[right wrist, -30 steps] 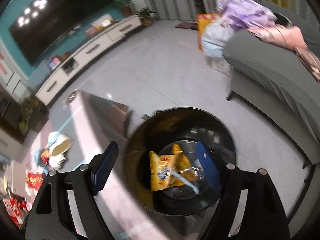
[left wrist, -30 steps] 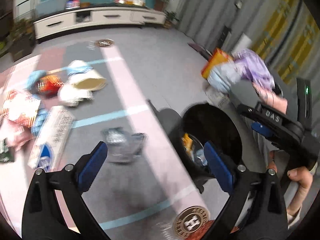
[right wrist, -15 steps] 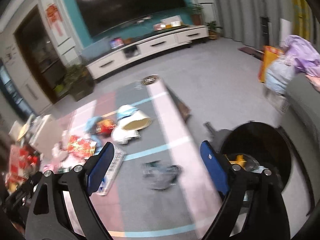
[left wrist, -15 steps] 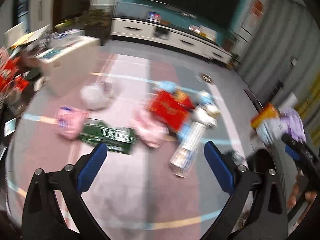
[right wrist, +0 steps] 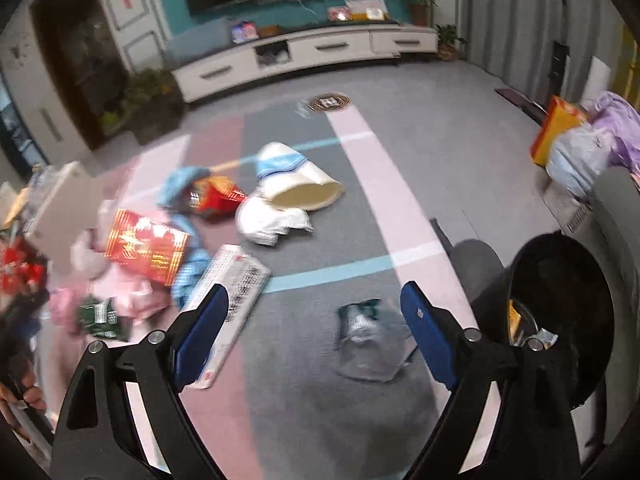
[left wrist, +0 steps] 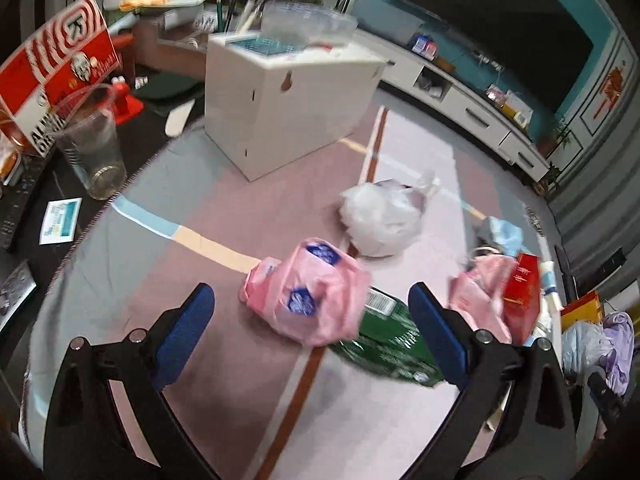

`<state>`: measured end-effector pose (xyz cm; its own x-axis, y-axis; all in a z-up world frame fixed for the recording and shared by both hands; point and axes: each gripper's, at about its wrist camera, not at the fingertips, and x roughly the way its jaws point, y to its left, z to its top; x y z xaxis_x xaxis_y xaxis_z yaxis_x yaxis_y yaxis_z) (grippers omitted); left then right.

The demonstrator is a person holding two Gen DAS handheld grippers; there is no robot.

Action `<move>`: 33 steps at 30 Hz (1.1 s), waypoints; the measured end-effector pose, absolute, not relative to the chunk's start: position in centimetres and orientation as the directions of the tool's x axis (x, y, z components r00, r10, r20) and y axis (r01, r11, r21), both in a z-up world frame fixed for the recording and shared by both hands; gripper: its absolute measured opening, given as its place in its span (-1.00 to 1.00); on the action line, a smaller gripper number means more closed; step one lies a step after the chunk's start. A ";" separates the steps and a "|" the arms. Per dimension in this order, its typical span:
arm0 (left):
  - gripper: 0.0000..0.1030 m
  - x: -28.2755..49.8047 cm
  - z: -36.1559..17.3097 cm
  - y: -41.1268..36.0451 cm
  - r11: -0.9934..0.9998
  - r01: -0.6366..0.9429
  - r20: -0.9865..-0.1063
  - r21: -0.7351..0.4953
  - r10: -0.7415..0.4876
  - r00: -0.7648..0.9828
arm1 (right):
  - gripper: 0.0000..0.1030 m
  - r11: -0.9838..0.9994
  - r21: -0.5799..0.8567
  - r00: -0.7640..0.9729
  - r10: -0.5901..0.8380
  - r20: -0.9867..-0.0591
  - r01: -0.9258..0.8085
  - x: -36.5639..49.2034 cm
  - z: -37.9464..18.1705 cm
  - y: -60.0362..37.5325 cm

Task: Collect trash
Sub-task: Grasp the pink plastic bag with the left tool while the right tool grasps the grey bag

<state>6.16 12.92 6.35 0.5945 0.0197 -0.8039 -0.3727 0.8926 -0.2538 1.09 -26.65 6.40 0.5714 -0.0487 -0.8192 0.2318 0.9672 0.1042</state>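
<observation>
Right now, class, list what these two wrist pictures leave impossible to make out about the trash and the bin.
- Black bin, right wrist view: its contents are mostly hidden by its wall and the right gripper.
- Green packet, left wrist view: partly covered by the pink bag; print blurred.
- Crumpled clear wrapper, right wrist view: motion blur hides its label.

A pink bag (left wrist: pixel 308 300) with blue prints, a green packet (left wrist: pixel 392 344), a black bin (right wrist: pixel 560 320).

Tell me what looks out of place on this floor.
Litter is strewn over the rug instead of in the black bin: a pink plastic bag lying partly on a green packet, a white bag, a red box and a crumpled clear wrapper beside the bin.
</observation>
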 end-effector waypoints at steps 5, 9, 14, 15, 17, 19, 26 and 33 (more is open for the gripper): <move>0.88 8.8 4.3 13.7 0.891 -0.357 -0.820 -0.280 -0.029 0.572 | 0.67 0.956 0.055 0.525 -0.109 -0.844 0.287 1.7 4.4 -28.4; 0.88 9.1 3.6 13.7 0.894 -0.350 -0.817 -0.279 -0.030 0.576 | 0.67 0.952 0.049 0.486 -0.109 -0.867 0.301 2.0 3.0 -29.2; 0.86 9.2 2.7 13.2 0.897 -0.347 -0.826 -0.275 -0.036 0.563 | 0.67 0.954 0.030 0.447 -0.111 -0.888 0.298 2.5 1.3 -29.2; 0.83 9.3 2.6 13.1 0.900 -0.347 -0.828 -0.264 -0.028 0.560 | 0.67 0.954 0.024 0.437 -0.114 -0.892 0.298 2.6 0.9 -29.2; 0.78 9.4 2.4 12.9 0.907 -0.341 -0.837 -0.246 -0.021 0.547 | 0.67 0.955 0.013 0.419 -0.118 -0.900 0.298 2.7 0.4 -29.0; 0.75 9.2 2.2 13.2 0.900 -0.349 -0.837 -0.263 -0.032 0.546 | 0.67 0.953 -0.022 0.406 -0.149 -0.902 0.302 2.6 0.1 -28.8; 0.70 8.7 2.3 13.1 0.900 -0.354 -0.832 -0.255 -0.017 0.555 | 0.67 0.950 -0.017 0.388 -0.144 -0.911 0.312 2.6 -0.3 -29.2; 0.63 8.2 2.3 12.5 0.903 -0.368 -0.829 -0.222 0.023 0.558 | 0.62 0.947 0.007 0.363 -0.116 -0.925 0.321 2.6 -1.1 -29.7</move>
<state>8.16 12.46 2.28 0.5584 0.0232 -0.8293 -0.3679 0.9029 -0.2224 2.64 -29.73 -1.05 0.3626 -0.1157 -0.9247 0.3206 0.9472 0.0071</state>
